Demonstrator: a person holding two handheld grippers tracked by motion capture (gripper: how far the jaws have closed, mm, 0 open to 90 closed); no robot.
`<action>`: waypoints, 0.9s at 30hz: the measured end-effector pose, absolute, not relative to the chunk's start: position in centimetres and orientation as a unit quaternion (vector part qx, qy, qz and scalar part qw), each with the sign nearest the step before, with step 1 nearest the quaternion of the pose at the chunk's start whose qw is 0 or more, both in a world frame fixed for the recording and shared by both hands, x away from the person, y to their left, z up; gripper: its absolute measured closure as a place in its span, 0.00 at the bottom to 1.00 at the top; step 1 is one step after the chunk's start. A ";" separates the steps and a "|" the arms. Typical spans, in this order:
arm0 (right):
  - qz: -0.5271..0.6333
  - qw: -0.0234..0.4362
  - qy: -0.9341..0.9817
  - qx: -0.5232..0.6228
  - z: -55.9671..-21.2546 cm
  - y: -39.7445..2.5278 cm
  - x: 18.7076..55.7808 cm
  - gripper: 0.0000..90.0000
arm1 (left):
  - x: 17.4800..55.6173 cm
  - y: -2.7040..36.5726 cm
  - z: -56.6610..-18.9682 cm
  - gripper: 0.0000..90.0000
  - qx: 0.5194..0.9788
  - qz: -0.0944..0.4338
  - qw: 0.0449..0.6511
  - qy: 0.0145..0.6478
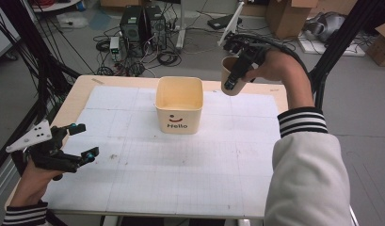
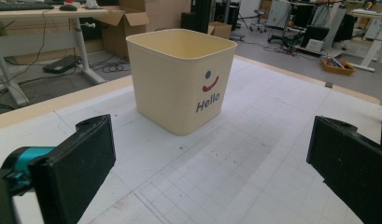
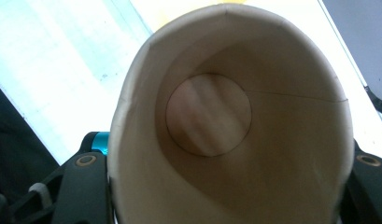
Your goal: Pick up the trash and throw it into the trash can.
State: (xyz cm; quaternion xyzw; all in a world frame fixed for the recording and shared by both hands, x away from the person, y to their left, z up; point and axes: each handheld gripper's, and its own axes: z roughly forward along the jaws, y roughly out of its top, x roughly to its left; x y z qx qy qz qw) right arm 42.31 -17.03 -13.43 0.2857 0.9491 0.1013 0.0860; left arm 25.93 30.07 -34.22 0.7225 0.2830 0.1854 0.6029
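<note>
A cream square tub [image 1: 179, 104] marked "Hello" stands on the white gridded mat [image 1: 180, 155] at the back middle; it is also ahead in the left gripper view [image 2: 181, 79], and its inside looks empty. My right gripper [image 1: 233, 77] is held above the table's back right, shut on a brown paper cup [image 1: 228, 75]. The right gripper view looks straight into the cup [image 3: 226, 121], which is empty. My left gripper [image 1: 84, 141] hovers low over the mat's left side, open, its jaws wide apart with nothing between them [image 2: 207, 163].
The wooden table edge [image 1: 77, 94] frames the mat. Beyond the far edge the floor holds computer towers [image 1: 143, 23], cables and cardboard boxes [image 1: 289, 14]. A black frame post [image 1: 340, 42] rises at the right.
</note>
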 end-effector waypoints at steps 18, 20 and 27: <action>0.106 0.087 0.958 0.250 -12.3 -11.5 45.2 0.38 | 25.8 30.2 -34.1 0.02 0.719 0.182 0.610 0.279; 0.109 0.086 0.960 0.245 -12.3 -10.9 45.7 0.38 | 25.8 30.1 -34.1 0.02 0.719 0.181 0.610 0.279; 0.107 0.089 0.963 0.233 -12.4 -7.9 47.4 0.39 | 25.8 30.2 -34.1 0.02 0.719 0.181 0.610 0.279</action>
